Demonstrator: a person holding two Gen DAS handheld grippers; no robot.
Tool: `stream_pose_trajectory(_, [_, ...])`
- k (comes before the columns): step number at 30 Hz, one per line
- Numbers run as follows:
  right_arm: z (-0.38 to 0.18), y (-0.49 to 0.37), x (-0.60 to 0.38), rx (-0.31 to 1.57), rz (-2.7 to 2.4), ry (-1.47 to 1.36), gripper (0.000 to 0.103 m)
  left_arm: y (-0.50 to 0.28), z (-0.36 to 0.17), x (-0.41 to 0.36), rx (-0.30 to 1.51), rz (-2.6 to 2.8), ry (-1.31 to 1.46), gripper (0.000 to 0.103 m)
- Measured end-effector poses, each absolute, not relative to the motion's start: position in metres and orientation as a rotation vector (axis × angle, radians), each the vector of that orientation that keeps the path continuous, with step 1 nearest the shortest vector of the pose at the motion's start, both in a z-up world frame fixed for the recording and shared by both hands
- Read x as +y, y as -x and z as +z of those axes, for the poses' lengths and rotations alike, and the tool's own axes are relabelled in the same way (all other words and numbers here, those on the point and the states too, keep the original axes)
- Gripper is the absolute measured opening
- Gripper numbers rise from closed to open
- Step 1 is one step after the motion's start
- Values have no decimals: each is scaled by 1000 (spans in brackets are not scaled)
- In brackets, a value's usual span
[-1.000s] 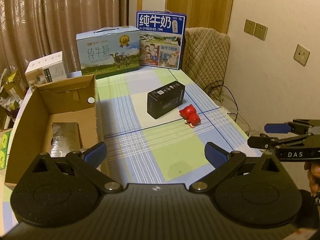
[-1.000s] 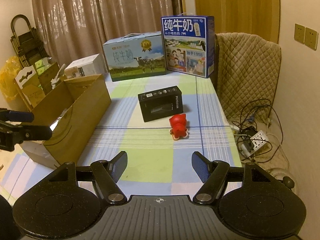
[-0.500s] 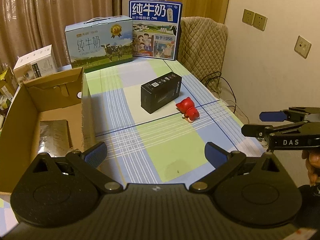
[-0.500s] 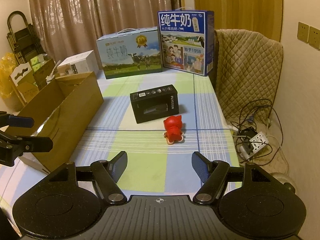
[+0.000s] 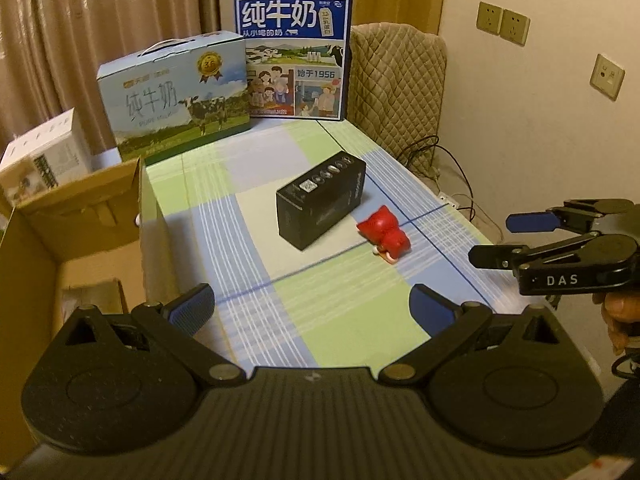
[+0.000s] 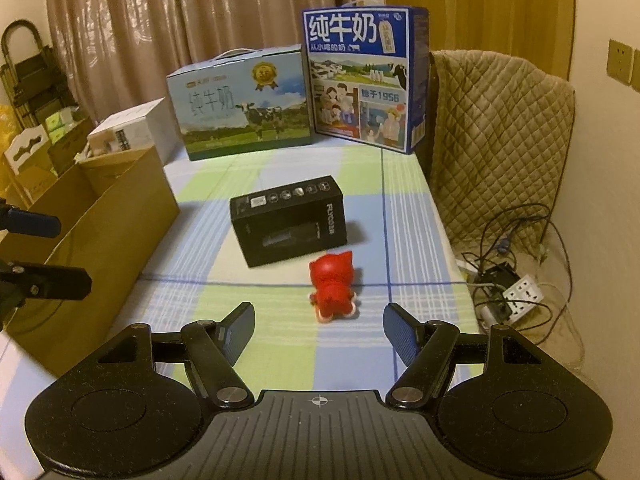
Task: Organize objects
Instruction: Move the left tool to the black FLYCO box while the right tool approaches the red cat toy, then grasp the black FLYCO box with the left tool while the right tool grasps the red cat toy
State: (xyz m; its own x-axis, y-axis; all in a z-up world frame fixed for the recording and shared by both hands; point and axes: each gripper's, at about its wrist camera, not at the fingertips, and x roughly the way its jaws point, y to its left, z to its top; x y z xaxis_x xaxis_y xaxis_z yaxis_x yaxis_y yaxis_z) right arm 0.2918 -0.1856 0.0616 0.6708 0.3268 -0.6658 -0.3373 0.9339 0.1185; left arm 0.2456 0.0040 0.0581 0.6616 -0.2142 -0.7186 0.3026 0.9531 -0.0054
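I hold both grippers with fingers apart and empty. The right gripper [image 6: 319,330] points at the red toy [image 6: 333,288], low centre, beside the black box [image 6: 289,220]. The cardboard box [image 6: 100,232] waits at left, probably to receive them; the left gripper [image 5: 312,304] hangs near it.

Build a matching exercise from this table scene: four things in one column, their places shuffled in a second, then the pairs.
Things:
1. red toy
2. black box
3. cardboard box
4. dark blue milk carton

Places:
A. far end of the table, upright
B. left edge of the table, open-topped
C. mid-table, just behind the toy
D. nearest the right tongs

Pairs: 1-D, 2-C, 3-B, 4-A
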Motion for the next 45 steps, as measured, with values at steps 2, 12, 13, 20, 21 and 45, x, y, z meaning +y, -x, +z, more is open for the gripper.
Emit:
stream_pose_trajectory(2, [57, -303, -183, 737, 366, 3, 68, -259, 57, 3, 808, -311, -135, 102])
stream_pose_trajectory(12, [15, -356, -164, 786, 353, -4, 68, -324, 37, 1, 860, -315, -201, 102])
stream_pose_trajectory(13, [12, -360, -163, 791, 353, -6, 68, -330, 35, 0, 862, -317, -204, 102])
stream_pose_trajectory(20, [-16, -393, -149, 838, 357, 62, 68, -360, 21, -2, 867, -330, -234, 102])
stream_pose_trajectory(21, [-20, -396, -146, 843, 355, 77, 68, -364, 20, -1, 868, -329, -234, 102])
stream_pose_trajectory(45, [-12, -408, -149, 837, 271, 63, 43, -398, 5, -4, 899, -362, -218, 101])
